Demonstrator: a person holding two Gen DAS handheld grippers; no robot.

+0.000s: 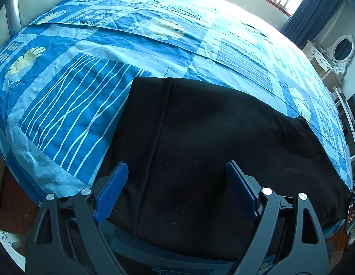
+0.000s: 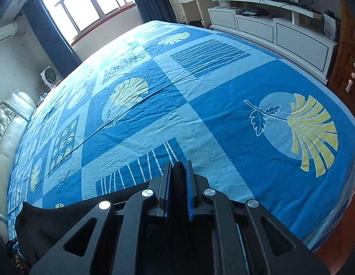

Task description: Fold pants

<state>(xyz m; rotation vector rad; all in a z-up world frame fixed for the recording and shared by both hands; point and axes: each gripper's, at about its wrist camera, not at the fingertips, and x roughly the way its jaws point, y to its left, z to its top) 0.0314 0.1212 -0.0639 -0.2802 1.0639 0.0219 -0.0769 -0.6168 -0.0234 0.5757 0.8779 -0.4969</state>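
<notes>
Black pants (image 1: 211,142) lie on the blue patterned bedsheet (image 1: 90,68) near the bed's front edge, with a seam running from top to bottom. My left gripper (image 1: 175,171) is open and empty, its blue fingers (image 1: 113,190) spread over the near end of the pants. In the right wrist view my right gripper (image 2: 178,169) is shut on a fold of the black pants (image 2: 178,171), which trail down and to the left (image 2: 51,220) under the gripper body.
The bedsheet (image 2: 200,119) stretches far ahead. A padded headboard (image 2: 8,123) is at the left. A white TV cabinet (image 2: 269,27) and dresser (image 2: 188,2) stand past the bed's far edge. A window (image 2: 90,4) is behind.
</notes>
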